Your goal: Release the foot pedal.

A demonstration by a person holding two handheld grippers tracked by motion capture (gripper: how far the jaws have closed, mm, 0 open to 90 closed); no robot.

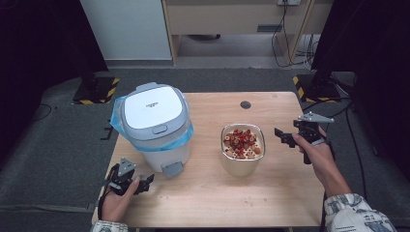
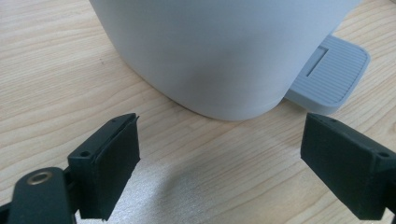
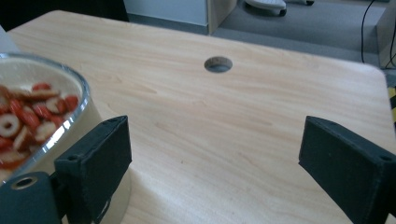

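A white pedal bin with a grey-rimmed lid and a blue liner stands at the table's left. Its grey pedal points toward the front edge. My left gripper rests low just left of that pedal, open. In the left gripper view the bin's wall and the pedal lie beyond the open left gripper. A metal bowl of red and white slices sits mid-table. My right gripper hovers at its right, open, nothing between its jaws. The right gripper view has the bowl beside the left jaw of the right gripper.
A round cable hole sits near the table's far edge, also seen as the cable hole ahead of the right jaws. Dark floor surrounds the table, with cabinets and cables behind. Bare wood lies between bowl and the right edge.
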